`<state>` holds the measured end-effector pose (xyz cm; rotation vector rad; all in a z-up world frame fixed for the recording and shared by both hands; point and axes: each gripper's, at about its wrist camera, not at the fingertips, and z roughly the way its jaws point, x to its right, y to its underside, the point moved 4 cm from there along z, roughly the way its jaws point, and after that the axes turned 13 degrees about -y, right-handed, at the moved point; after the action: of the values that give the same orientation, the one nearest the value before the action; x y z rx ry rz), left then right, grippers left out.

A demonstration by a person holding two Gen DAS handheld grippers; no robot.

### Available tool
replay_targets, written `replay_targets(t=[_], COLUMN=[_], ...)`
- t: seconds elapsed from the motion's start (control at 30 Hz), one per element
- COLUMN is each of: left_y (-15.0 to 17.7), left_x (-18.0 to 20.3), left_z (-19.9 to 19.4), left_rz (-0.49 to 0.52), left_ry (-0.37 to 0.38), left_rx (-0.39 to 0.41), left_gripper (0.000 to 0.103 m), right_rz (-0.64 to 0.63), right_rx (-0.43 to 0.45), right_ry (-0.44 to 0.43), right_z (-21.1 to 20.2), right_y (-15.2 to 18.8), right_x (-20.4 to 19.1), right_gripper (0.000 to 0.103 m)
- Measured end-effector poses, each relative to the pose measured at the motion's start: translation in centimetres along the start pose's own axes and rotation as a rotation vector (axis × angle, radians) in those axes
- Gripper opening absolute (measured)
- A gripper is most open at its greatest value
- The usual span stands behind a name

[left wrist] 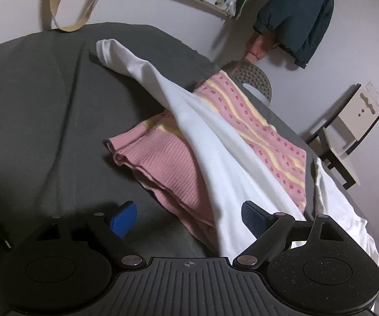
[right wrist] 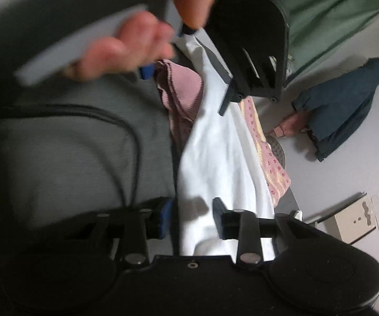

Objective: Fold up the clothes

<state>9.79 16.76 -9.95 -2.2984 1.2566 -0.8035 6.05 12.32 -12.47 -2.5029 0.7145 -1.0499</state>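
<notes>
Now we are early in the fold: the left tongs hang released over the grey bed sheet, the white cotton garment draped between their blue pads, ungripped. Our right tongs also stand released around that cloth. Farther off it trails across the pink patterned knit sweater. Next, we judge, both must clench on an edge.

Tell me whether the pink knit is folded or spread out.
Folded. The pink knit lies on the grey bed with stacked layered edges at its near end; a white garment drapes across it.
</notes>
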Motion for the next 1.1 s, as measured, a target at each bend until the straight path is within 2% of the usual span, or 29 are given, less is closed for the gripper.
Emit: replay_targets(t=[0.03,0.13,0.23,0.33,0.37,0.43,0.5,0.53,0.63,0.7,0.8,0.97,1.03,1.1], left_y=[-0.1,-0.5,-1.2,-1.9,-1.8,-1.7,-1.5,-1.5,-1.7,-1.8,-1.3,2.0,3.8,5.5], left_x=[-0.1,-0.5,-1.7,-2.8,-2.9,-3.1,-2.5,-2.0,-0.6,0.4,2.3,8.6,11.2,13.2], left_z=[0.0,0.1,-0.5,-0.9,-0.7,-0.3,0.0,0.0,-1.0,-1.9,-2.8,-4.2,-4.5,-4.5], left_rz=[-0.014,-0.054,-0.129,-0.202,-0.207,-0.217,-0.197,-0.179,-0.112,-0.080,-0.043,0.108,0.146,0.177], left_ry=[0.006,0.024,0.037,0.031,0.031,0.030,0.034,0.041,0.083,0.135,0.260,0.467,0.542,0.613], left_rx=[-0.003,-0.014,0.011,0.050,0.042,0.025,0.019,0.028,0.092,0.143,0.169,0.161,0.137,0.089], left_gripper=[0.088,0.088,0.088,0.088,0.088,0.088,0.088,0.088,0.088,0.088,0.088,0.088,0.088,0.088], right_rz=[0.011,0.089,0.346,0.689,0.750,0.781,0.758,0.757,0.836,0.892,1.039,1.420,1.603,1.769], right_rx=[-0.006,0.069,0.184,0.213,0.184,0.172,0.180,0.200,0.331,0.360,0.370,0.322,0.352,0.381], right_ry=[-0.011,-0.042,-0.195,-0.366,-0.395,-0.401,-0.409,-0.426,-0.528,-0.487,-0.360,-0.062,-0.009,0.034], right_z=[0.4,-0.3,-2.0,-1.3,-0.5,0.0,-0.3,-0.9,-4.5,-6.8,-9.3,-9.9,-9.6,-8.8], right_y=[-0.1,-0.6,-0.8,0.1,0.6,1.0,0.7,0.6,1.8,4.4,11.4,26.9,32.6,37.1], right_x=[0.1,0.9,3.0,5.9,6.3,6.1,6.0,6.0,8.2,11.1,17.8,31.6,35.9,38.6], right_gripper=[0.007,0.004,0.004,0.004,0.004,0.005,0.021,0.041,0.043,0.050,0.052,0.053,0.053,0.053])
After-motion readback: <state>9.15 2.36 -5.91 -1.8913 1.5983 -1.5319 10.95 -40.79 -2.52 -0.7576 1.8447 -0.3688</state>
